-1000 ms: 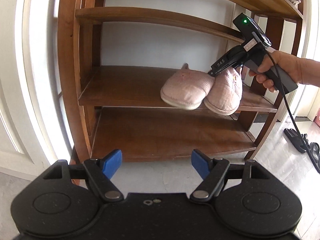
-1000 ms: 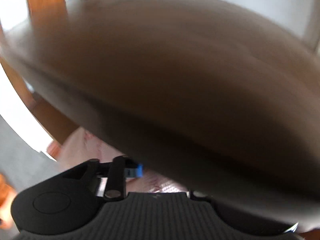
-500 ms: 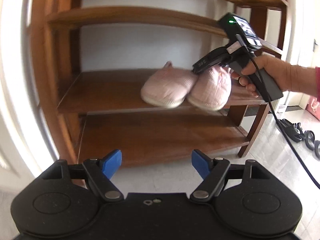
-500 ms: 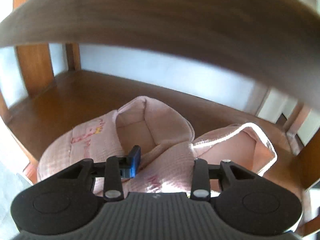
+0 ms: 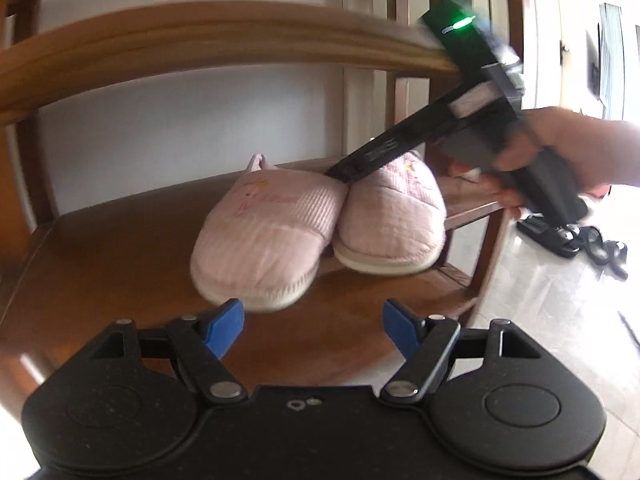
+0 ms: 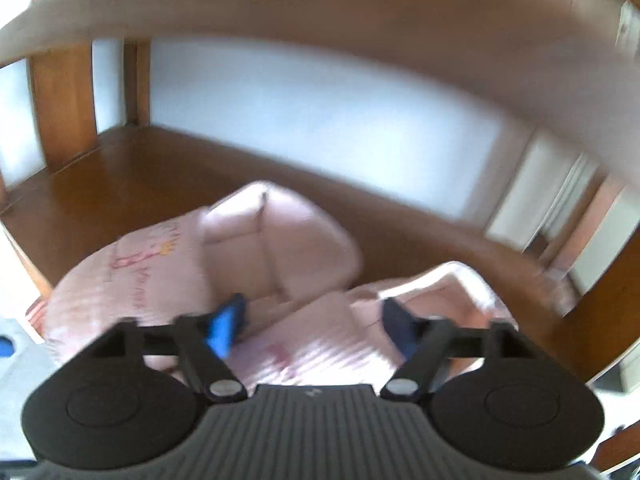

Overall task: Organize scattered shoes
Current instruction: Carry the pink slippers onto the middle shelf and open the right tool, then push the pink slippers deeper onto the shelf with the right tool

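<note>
Your left gripper (image 5: pixel 314 322) has come in closer to the wooden rack (image 5: pixel 224 46) than a second ago, so the pink slippers (image 5: pixel 316 226) now fill far more of its view, and your right gripper (image 6: pixel 314 320), which half a second ago was pinched on the slipper fabric, has spread its jaws. In the right wrist view those jaws stand wide, one blue pad in each slipper's opening, holding nothing; motion blur makes any light contact hard to judge. Your left gripper's jaws are also wide apart and empty, hovering just in front of the rack's middle shelf (image 5: pixel 100 248).

The pair sits side by side on that middle shelf, toes pointing out toward you, the two slippers touching and slightly overhanging the front edge. That pair looks placed. The shelf below shows nothing on it in the part you can see.

What remains, as far as the left wrist view shows, is the dark footwear (image 5: pixel 572 236) lying on the floor to the right of the rack, too blurred to identify or count.
</note>
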`<state>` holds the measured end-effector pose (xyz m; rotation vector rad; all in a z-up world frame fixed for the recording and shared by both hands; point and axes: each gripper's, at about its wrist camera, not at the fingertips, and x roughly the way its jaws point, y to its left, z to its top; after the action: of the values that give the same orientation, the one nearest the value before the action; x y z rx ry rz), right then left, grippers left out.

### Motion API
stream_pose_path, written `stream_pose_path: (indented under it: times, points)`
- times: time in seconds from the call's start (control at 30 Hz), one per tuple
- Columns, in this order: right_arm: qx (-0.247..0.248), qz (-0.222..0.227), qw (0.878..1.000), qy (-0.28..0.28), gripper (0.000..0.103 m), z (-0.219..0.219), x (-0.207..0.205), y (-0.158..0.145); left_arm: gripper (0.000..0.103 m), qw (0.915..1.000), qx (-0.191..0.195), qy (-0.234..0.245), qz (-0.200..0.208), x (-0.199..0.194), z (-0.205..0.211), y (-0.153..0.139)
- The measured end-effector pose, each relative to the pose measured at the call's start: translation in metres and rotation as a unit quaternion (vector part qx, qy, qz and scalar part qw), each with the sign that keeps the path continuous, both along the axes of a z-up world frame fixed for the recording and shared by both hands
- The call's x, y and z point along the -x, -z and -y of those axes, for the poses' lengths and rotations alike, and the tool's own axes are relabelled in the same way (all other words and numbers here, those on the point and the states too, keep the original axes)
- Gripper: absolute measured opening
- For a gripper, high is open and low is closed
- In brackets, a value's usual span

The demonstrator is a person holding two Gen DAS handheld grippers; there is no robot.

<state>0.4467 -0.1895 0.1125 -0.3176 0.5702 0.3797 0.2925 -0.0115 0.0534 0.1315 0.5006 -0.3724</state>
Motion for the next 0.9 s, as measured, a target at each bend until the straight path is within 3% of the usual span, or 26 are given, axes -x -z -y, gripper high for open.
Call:
stream_pose_path:
  times: [0.1,0.27,0.43,0.47,0.6,0.73,0.8,0.9]
  points:
    - [-0.011,0.06,0.998,0.017,0.094,0.016,0.018,-0.014,0.075,0.9999,0.0,0.002,0.01,-0.018,0.012,-0.004]
    - [-0.028,0.091,0.995,0.023,0.094,0.025,0.057,-0.023,0.075,0.9995,-0.001,0.003,0.03,-0.017,0.025,-0.016]
    - [-0.175,0.05,0.983,-0.039,0.093,0.047,0.113,-0.03,0.076,0.999,-0.021,-0.024,0.033,0.032,-0.001,-0.004]
    - [-0.208,0.026,0.975,-0.071,0.093,0.043,0.12,-0.028,0.077,0.9987,-0.026,-0.03,0.031,0.043,-0.008,-0.001]
    - [-0.308,-0.057,0.943,-0.112,0.093,0.03,0.111,-0.012,0.077,0.9973,-0.041,-0.061,-0.008,0.071,-0.034,0.014]
    - [-0.345,-0.152,0.919,-0.116,0.093,0.009,0.089,0.019,0.078,0.9958,-0.033,-0.078,-0.035,0.083,-0.049,0.023]
    - [-0.329,-0.184,0.921,-0.092,0.091,0.002,0.079,0.039,0.078,0.9955,-0.027,-0.082,-0.038,0.088,-0.052,0.025]
    - [-0.295,-0.158,0.94,-0.059,0.082,0.013,0.075,0.041,0.078,0.9963,-0.015,-0.077,-0.035,0.094,-0.053,0.023]
